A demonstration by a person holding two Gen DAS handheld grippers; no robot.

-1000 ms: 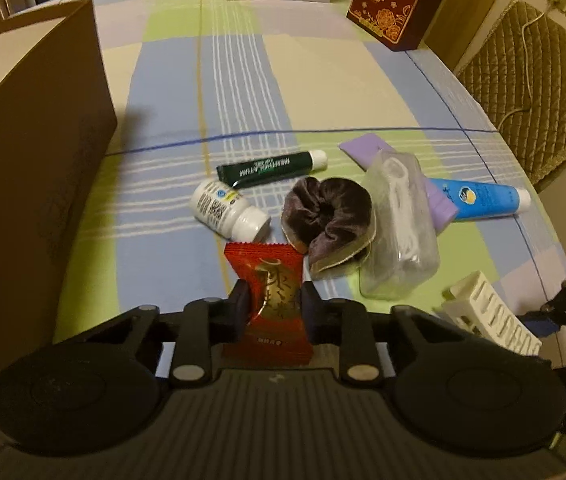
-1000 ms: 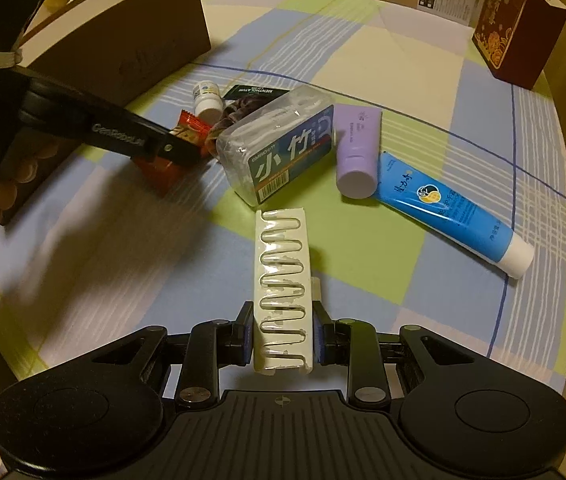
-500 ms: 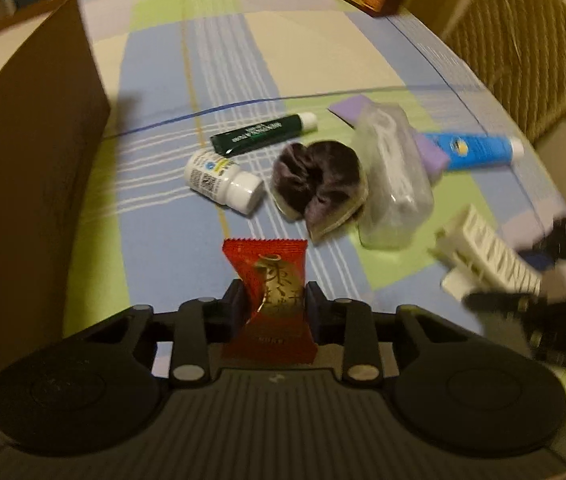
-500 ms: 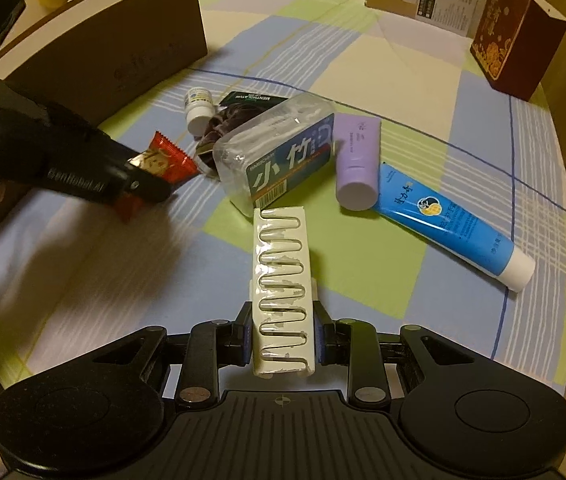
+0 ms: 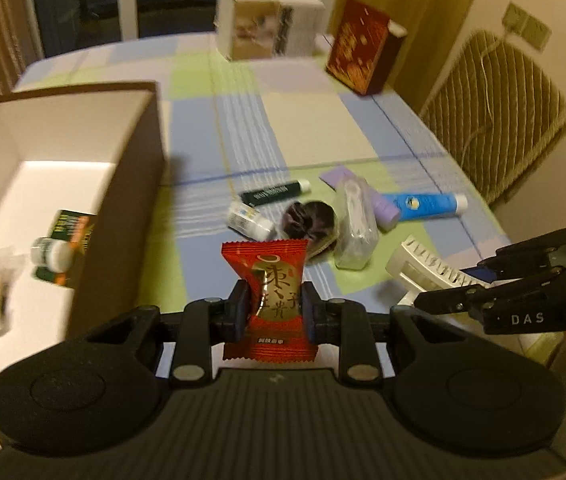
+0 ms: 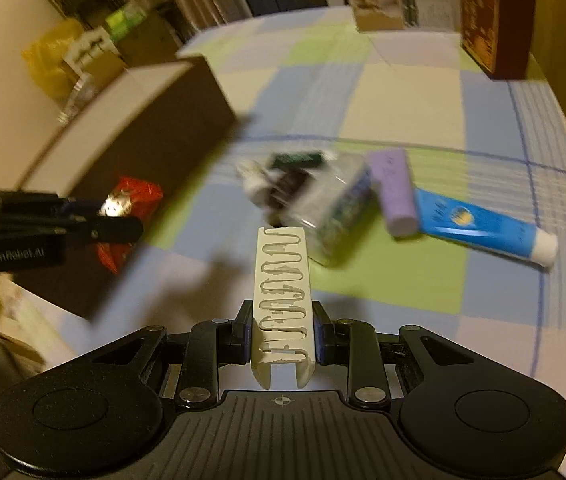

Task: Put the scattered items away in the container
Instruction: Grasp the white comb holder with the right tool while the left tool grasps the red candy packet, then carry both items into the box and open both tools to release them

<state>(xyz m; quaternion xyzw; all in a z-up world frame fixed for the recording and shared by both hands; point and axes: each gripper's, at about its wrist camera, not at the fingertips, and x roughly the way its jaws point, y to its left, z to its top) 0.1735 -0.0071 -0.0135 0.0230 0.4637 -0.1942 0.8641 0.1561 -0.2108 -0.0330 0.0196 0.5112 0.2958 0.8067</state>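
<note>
Raised since a second ago, the left gripper (image 5: 275,312) pinches a red foil sachet (image 5: 269,292) beside the open brown cardboard box (image 5: 131,184) with blurred contents, while the right wrist view shows the right gripper (image 6: 283,332) clamping a white toothed hair clip (image 6: 283,292) above smeared clutter.

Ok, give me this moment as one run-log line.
left tool: shut on red snack packet | right tool: shut on white hair clip | cardboard box: open, some items inside | table: tubes, bottle, scrunchie remain
</note>
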